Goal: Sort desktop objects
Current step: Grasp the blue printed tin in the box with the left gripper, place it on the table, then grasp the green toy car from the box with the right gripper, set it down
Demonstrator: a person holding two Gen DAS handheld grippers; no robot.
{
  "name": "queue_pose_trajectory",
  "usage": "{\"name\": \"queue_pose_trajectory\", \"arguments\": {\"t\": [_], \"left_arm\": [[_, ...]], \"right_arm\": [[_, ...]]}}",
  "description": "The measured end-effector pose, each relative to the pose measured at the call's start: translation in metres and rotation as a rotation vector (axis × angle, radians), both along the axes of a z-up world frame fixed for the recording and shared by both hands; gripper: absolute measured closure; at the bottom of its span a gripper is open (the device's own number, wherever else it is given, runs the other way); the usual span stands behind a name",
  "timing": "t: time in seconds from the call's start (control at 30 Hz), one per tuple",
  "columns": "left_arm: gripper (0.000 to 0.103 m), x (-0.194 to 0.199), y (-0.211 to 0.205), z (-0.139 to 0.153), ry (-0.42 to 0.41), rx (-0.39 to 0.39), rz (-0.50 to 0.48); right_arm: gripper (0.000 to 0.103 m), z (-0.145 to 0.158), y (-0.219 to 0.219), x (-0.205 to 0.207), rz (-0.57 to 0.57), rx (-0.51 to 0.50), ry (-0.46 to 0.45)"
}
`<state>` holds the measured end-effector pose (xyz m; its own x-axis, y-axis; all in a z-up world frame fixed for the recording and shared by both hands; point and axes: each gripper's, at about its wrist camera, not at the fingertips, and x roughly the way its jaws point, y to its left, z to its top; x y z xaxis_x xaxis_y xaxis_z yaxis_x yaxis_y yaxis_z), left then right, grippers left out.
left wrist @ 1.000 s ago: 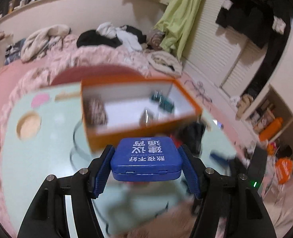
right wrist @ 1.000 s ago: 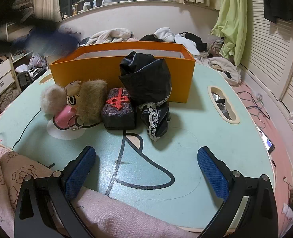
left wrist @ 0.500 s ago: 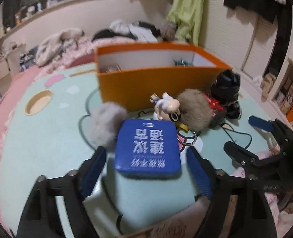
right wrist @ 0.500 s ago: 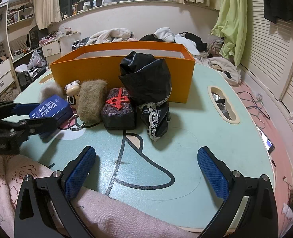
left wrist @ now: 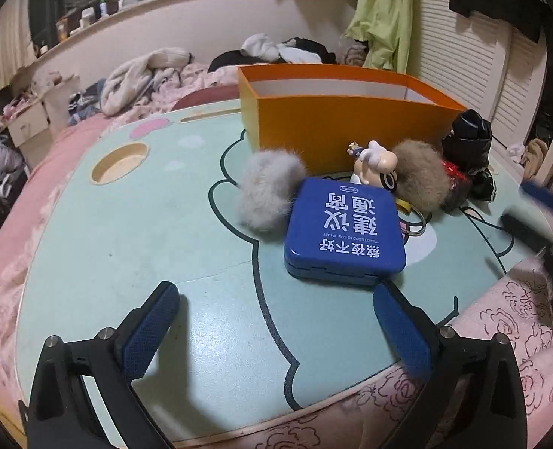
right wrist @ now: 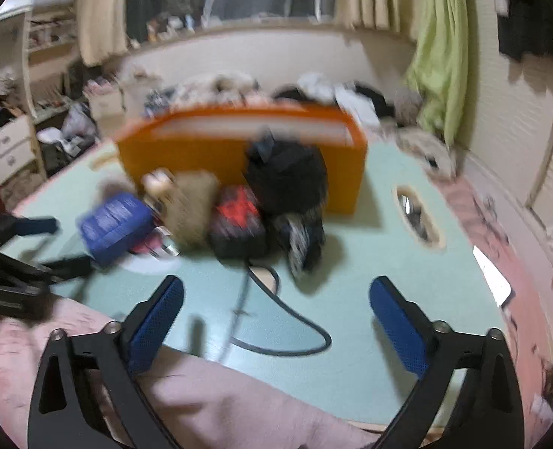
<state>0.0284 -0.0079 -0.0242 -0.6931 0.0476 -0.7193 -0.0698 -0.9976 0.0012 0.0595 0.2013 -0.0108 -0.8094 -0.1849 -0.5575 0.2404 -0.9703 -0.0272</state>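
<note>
A blue tin [left wrist: 345,230] with white Chinese writing lies flat on the mint-green table [left wrist: 134,224], leaning on a grey pompom [left wrist: 267,192]. My left gripper [left wrist: 276,321] is open and empty, just in front of the tin. Behind it are a small white figure [left wrist: 373,166], a brown pompom [left wrist: 420,177], a black-and-red block [right wrist: 239,220] and a black bag [right wrist: 287,176], all in front of the orange box [left wrist: 351,119]. My right gripper [right wrist: 276,314] is open and empty near the table's front edge; its view is blurred. The tin [right wrist: 115,222] shows there too.
The table has a round cut-out [left wrist: 119,157] at the left and an oval one [right wrist: 416,217] at the right. A pink quilt [left wrist: 501,336] lies along the front edge. Clothes are piled on the bed [left wrist: 156,71] behind the box.
My left gripper carried the blue tin down from over the orange box, set it on the table by the pompoms, opened and drew back. My right gripper has started moving, blurring its view.
</note>
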Motion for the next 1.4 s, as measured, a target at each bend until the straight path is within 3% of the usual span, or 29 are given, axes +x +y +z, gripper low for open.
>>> {"name": "queue_pose_trajectory", "arguments": {"t": [0.07, 0.13, 0.17, 0.23, 0.33, 0.5, 0.63, 0.67, 0.73, 0.8, 0.9, 1.03, 1.1, 1.23, 1.4], "left_arm": [[0.0, -0.001, -0.002, -0.003, 0.002, 0.001, 0.0], [0.0, 0.0, -0.001, -0.001, 0.003, 0.001, 0.0], [0.0, 0.001, 0.0, 0.001, 0.002, 0.001, 0.0], [0.0, 0.001, -0.001, 0.002, 0.003, 0.0, 0.0], [0.0, 0.0, -0.001, -0.001, 0.003, 0.001, 0.0], [0.0, 0.002, -0.001, 0.002, 0.003, 0.001, 0.0], [0.0, 0.002, -0.001, 0.002, 0.003, 0.001, 0.0], [0.0, 0.001, -0.001, -0.001, 0.006, -0.001, 0.0], [0.0, 0.005, 0.003, 0.003, 0.006, 0.0, 0.0], [0.0, 0.005, 0.003, 0.003, 0.006, -0.001, 0.0], [0.0, 0.006, 0.002, 0.003, 0.007, -0.002, 0.0], [0.0, 0.006, 0.002, 0.003, 0.007, -0.001, 0.0], [0.0, 0.006, 0.001, 0.003, 0.007, -0.001, 0.0], [0.0, 0.007, 0.0, 0.004, 0.008, -0.001, 0.0], [0.0, 0.007, 0.0, 0.002, 0.008, -0.001, 0.0]], "right_arm": [[0.019, 0.023, -0.004, 0.007, 0.029, 0.009, 0.076], [0.038, 0.05, -0.005, 0.0, 0.057, 0.013, 0.108], [0.043, 0.07, -0.001, -0.011, 0.057, -0.011, 0.097], [0.056, 0.09, 0.005, -0.038, 0.058, -0.064, 0.024], [0.057, 0.108, 0.007, -0.098, 0.055, -0.091, -0.131], [0.057, 0.076, -0.016, -0.192, 0.006, 0.104, -0.389], [0.057, 0.04, -0.03, -0.221, -0.006, 0.249, -0.505], [0.062, 0.028, -0.03, -0.227, -0.017, 0.261, -0.552], [0.075, 0.015, -0.032, -0.229, -0.045, 0.331, -0.538], [0.078, 0.012, -0.035, -0.224, -0.073, 0.394, -0.483], [0.078, 0.02, -0.031, -0.205, -0.03, 0.255, -0.415], [0.078, 0.055, -0.013, -0.156, -0.052, 0.071, -0.182], [0.078, 0.073, 0.001, -0.131, -0.03, -0.025, -0.118], [0.078, 0.087, 0.034, -0.099, 0.063, -0.182, -0.157], [0.078, 0.049, 0.083, -0.08, 0.06, -0.331, -0.335]]}}
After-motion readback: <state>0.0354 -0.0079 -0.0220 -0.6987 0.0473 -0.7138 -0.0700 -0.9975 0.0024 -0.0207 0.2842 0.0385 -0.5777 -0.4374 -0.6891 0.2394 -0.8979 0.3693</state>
